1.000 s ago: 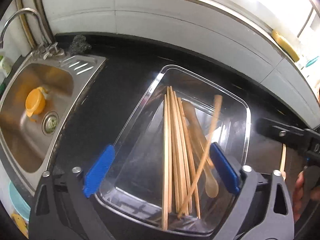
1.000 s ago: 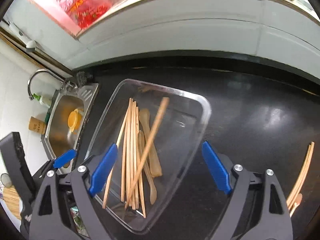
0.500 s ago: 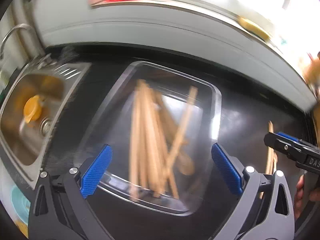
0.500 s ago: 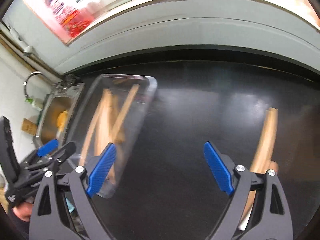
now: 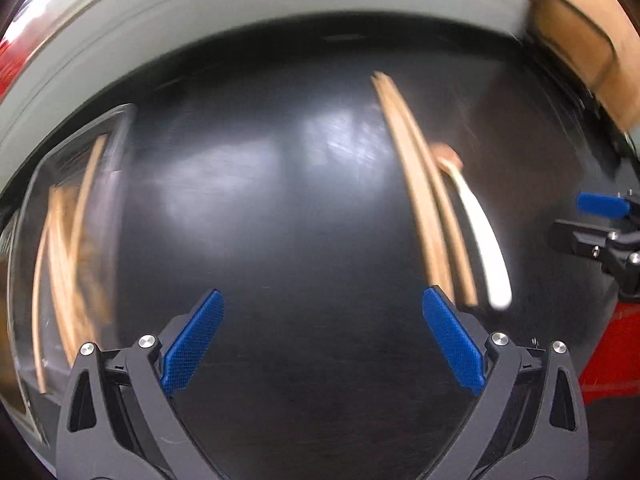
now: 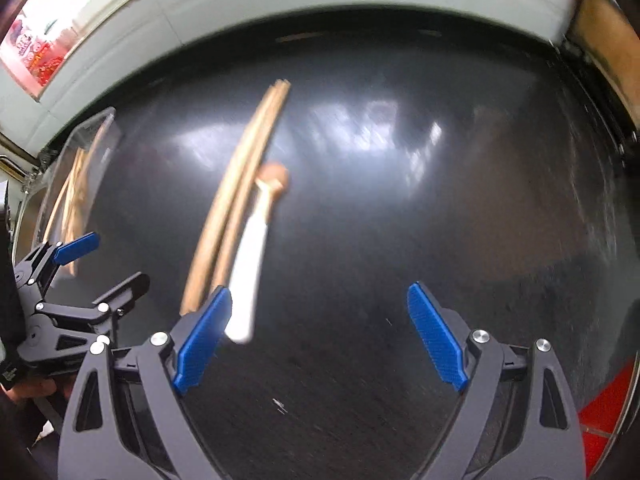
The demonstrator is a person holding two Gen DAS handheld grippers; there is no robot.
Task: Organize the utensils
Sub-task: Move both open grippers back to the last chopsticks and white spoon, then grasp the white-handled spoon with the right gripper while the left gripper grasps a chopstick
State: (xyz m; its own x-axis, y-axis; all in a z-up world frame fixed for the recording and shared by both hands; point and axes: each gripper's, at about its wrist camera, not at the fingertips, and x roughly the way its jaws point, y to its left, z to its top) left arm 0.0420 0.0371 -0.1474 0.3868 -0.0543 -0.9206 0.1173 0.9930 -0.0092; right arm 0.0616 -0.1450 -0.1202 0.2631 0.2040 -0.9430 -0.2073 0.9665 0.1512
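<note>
Black countertop [image 5: 288, 216] was seen filling both views, backed by a pale wall. Left of the loose chopsticks [image 5: 416, 184], well apart, a clear tray [image 5: 120, 128] holding more wooden utensils was placed. Just beside those chopsticks a white-handled spoon [image 5: 486, 240] was laid, blurred. Near their closer ends, the left gripper [image 5: 322, 338] and right gripper [image 6: 318, 338] were held spread wide, nothing being pinched.
</note>
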